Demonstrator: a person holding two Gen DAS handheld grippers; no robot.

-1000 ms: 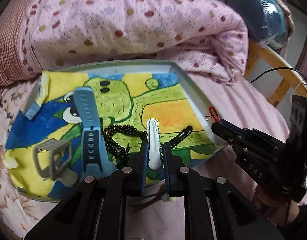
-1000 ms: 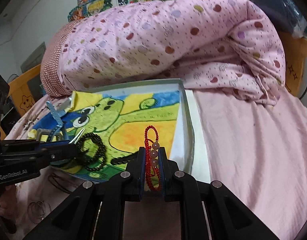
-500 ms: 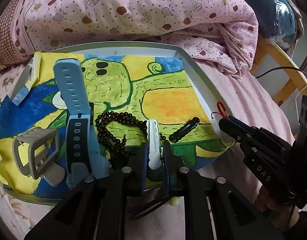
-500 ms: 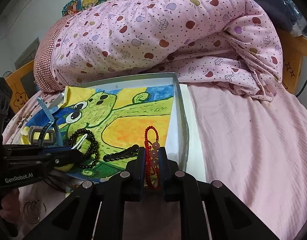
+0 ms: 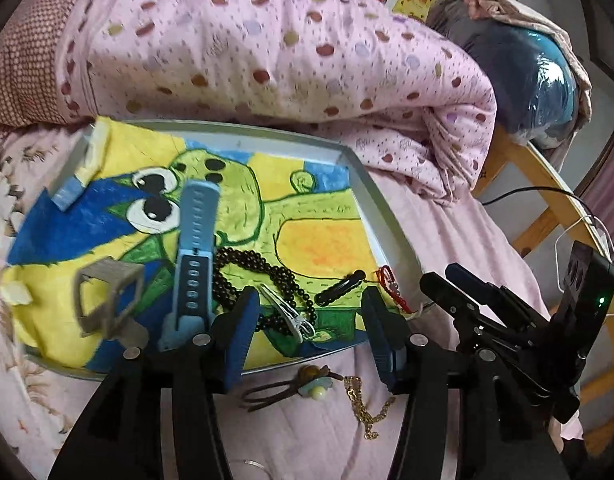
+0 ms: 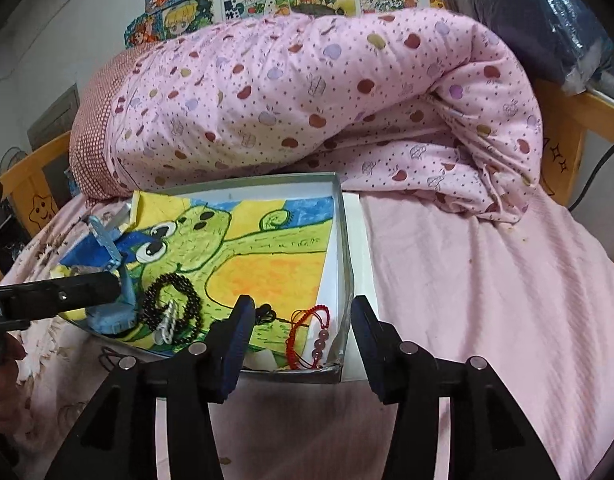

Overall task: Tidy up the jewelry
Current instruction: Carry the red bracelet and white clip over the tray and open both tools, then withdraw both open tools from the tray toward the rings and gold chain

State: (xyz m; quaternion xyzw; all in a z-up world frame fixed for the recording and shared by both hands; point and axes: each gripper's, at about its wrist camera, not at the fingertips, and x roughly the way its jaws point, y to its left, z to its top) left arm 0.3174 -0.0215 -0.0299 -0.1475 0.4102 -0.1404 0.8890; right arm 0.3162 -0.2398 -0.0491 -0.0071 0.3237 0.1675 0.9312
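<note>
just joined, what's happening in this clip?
A person with a gripper in each hand is sorting jewelry into a metal tray on a bed. The left gripper has its jaws opening, with a white hair clip lying in the tray on the black beads. The right gripper is opening too, and the red bracelet lies in the tray's near corner. A gold chain and a hair tie lie on the bed outside the tray.

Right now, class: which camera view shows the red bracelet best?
The right wrist view: the red bracelet lies whole in the tray's near corner, pink beads visible. The left wrist view shows it small and blurred at the tray's edge.
</note>
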